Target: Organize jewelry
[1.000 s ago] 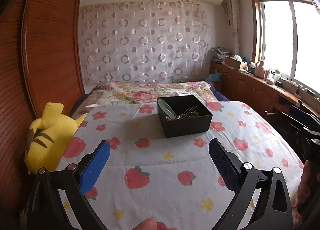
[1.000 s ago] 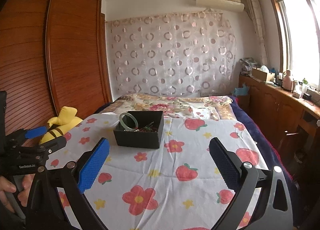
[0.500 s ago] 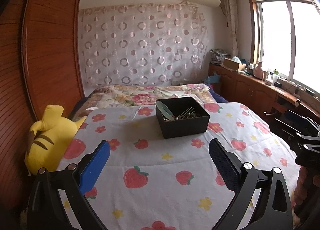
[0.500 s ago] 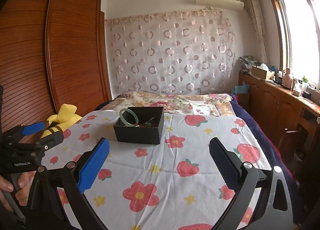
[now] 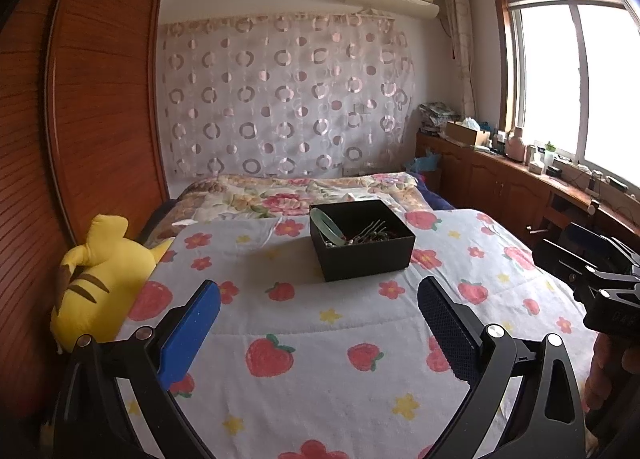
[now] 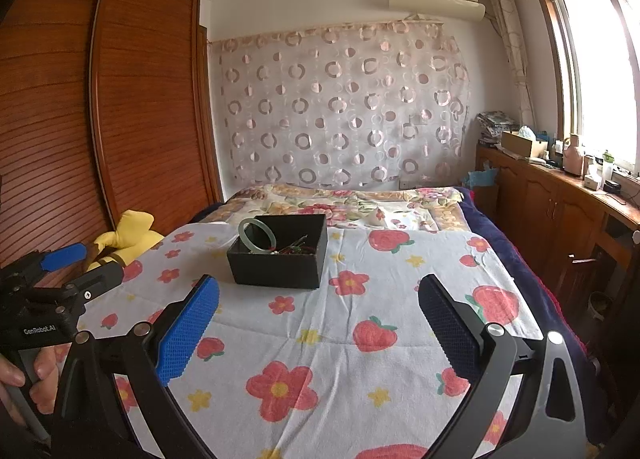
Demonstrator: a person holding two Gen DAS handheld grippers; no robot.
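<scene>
Both hand-held grippers, left hand-held gripper (image 5: 318, 323) and right hand-held gripper (image 6: 318, 323), hover spread wide and empty; the square black cardboard box (image 5: 362, 245) with a pale green bangle (image 5: 327, 226) and, it seems, hairpins lies ahead on the bed.

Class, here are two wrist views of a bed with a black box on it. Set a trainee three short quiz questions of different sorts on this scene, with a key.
1. True or false: the pale green bangle leans upright inside the black box.
2. Multiple choice: the yellow plush toy lies (A) inside the box, (B) at the bed's edge by the wooden wardrobe, (C) on the windowsill.
3. Fill in: both the left hand-held gripper and the right hand-held gripper are ____ and hold nothing.

Key: 1 true; 2 B; 3 open.
</scene>
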